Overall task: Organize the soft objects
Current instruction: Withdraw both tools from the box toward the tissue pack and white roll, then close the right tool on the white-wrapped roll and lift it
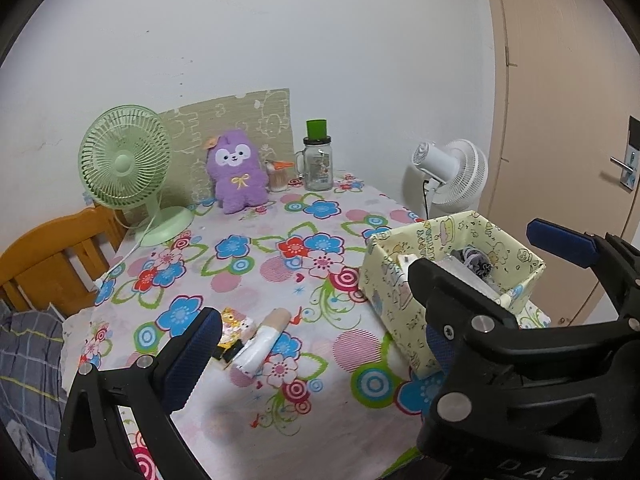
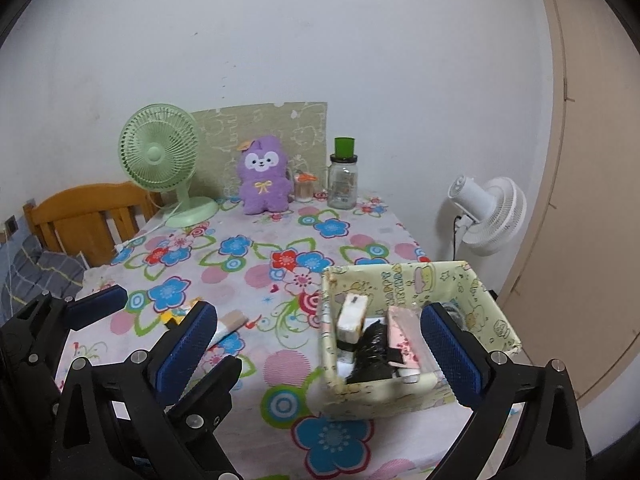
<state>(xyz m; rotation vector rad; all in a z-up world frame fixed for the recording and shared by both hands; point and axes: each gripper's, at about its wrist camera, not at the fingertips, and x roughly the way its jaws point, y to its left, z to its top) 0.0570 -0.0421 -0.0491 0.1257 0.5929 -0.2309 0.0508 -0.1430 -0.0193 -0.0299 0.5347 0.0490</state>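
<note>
Both hand-held grippers, left [image 1: 320,344] and right [image 2: 320,344], hover with jaws spread and empty above the floral table [image 2: 256,280]; the yellow box [image 2: 404,396] sits between the right one's fingers.

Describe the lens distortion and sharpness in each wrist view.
Left wrist: strong fisheye, the beige door edge bows, dark corners; the purple plush toy looks fairly sharp. Right wrist: same curving and vignette; the yellow patterned fabric box looks slightly soft.

Right gripper [image 2: 320,344], jaws wide, empty, over yellow box [image 2: 404,280] on floral tablecloth [image 2: 248,248].
</note>
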